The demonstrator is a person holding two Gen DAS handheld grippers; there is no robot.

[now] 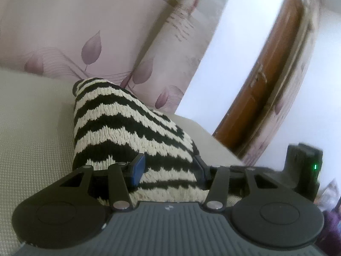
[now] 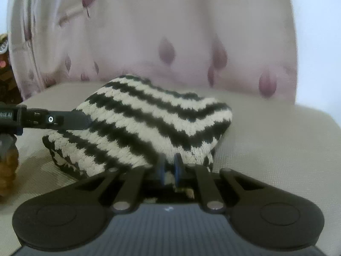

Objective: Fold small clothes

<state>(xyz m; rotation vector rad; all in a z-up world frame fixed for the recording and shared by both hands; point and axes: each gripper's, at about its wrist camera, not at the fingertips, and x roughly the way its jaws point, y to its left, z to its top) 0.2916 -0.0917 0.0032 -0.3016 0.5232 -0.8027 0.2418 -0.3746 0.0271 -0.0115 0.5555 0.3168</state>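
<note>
— How is the knit being held?
— Its near edge is being pinched by the nearly closed right gripper (image 2: 169, 167). The striped knit garment (image 1: 127, 132) is being gripped at half width by the left gripper (image 1: 168, 166), bunched between the pads.
— Where is it lying?
— It is being supported on the beige cushion (image 2: 266, 149), with the leaf-print curtain (image 1: 64, 32) seen behind.

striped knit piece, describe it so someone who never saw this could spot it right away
Start at the pale woven surface in front of the pink leaf-print curtain. The striped knit piece lies bunched on it. Its black and cream zigzag bands mark it out; everything around is plain or pink.
</note>
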